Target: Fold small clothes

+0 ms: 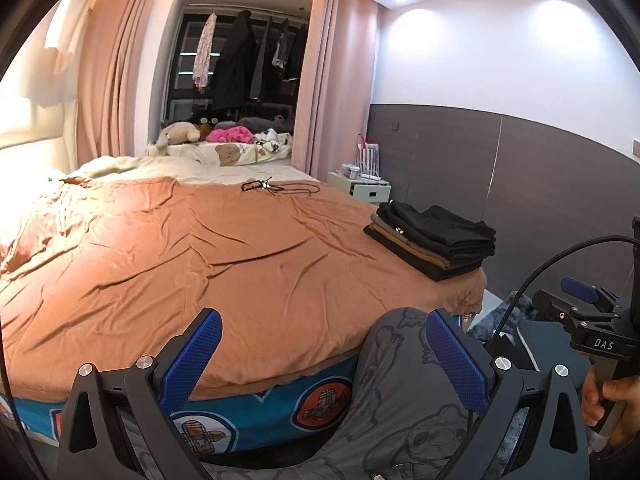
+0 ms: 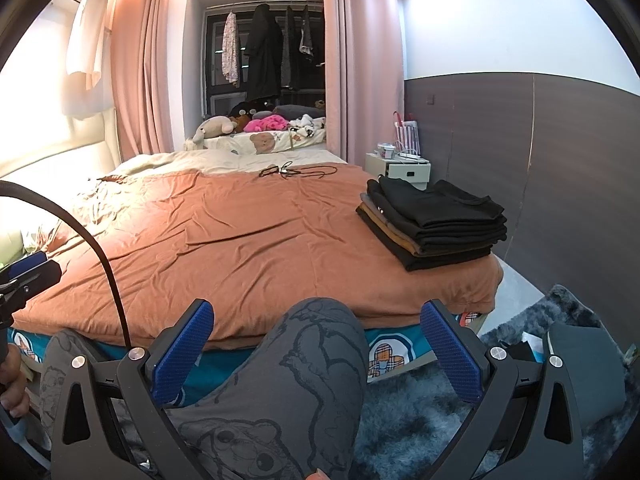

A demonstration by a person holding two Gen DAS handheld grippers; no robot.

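Note:
A stack of folded dark clothes [image 1: 434, 238] [image 2: 432, 222], black on top with brown and grey layers below, sits on the bed's near right corner. My left gripper [image 1: 324, 344] is open over the bed's front edge with nothing between its blue fingers. My right gripper [image 2: 316, 344] is open too, held low in front of the bed above a person's knee in grey printed trousers [image 2: 304, 380]. The right gripper [image 1: 588, 312] also shows at the right of the left wrist view, held by a hand [image 1: 612, 400]. No loose garment lies on the cover in front of me.
An orange-brown cover [image 1: 192, 260] [image 2: 240, 240] spreads over the bed. A black cord and glasses-like item [image 1: 272, 187] lie at the far side. A white nightstand [image 2: 400, 168] stands by the grey wall panel. A shaggy blue-grey rug [image 2: 432, 412] covers the floor at right. Plush toys [image 1: 224, 134] sit by the window.

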